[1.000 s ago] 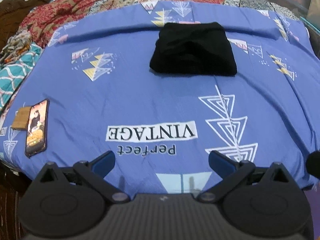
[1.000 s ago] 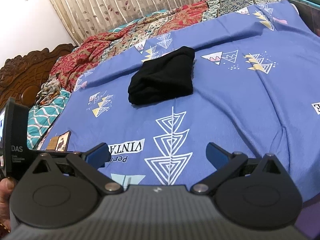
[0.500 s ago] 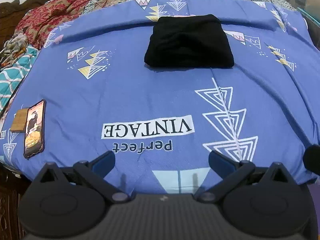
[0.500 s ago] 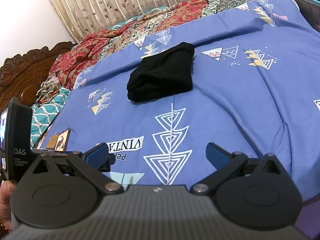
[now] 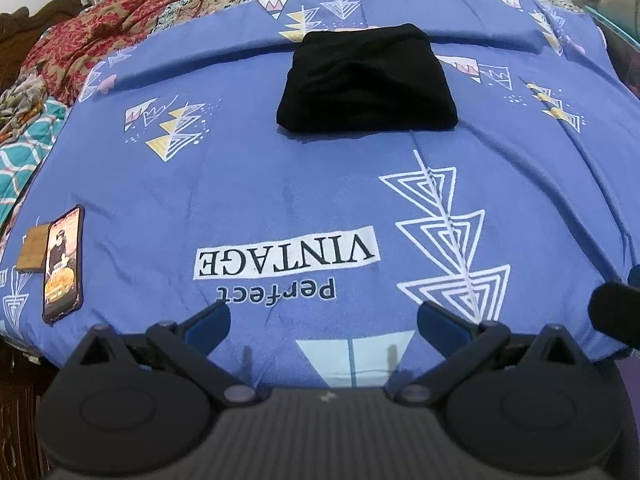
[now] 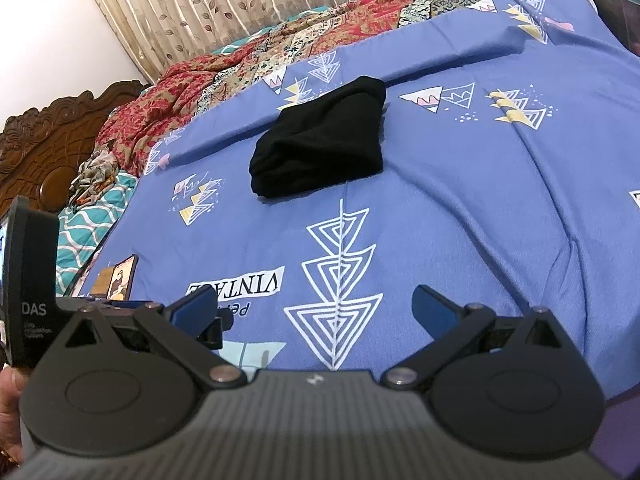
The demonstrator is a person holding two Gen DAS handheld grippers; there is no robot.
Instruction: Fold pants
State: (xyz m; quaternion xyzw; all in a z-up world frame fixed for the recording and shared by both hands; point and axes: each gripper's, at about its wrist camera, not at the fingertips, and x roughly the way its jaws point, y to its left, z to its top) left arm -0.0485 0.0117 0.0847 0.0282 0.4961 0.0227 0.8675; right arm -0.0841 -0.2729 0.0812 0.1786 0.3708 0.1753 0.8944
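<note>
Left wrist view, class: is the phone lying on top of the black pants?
No: the phone lies at the bedsheet's left edge, far apart from the folded black pants.

Blue bedsheet [image 5: 280,184]: white band printed "VINTAGE" [image 5: 286,258], upside down to the camera; just below the band, "Perfect" [image 5: 276,292], likewise inverted. Black device [image 6: 34,280] left of the band, right wrist view: "DAS"; smaller lines beneath illegible.

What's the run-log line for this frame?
pants: folded bundle, lying on blue bedsheet | left gripper: open, empty, apart from pants | right gripper: open, empty | phone: sheet's left edge
</note>
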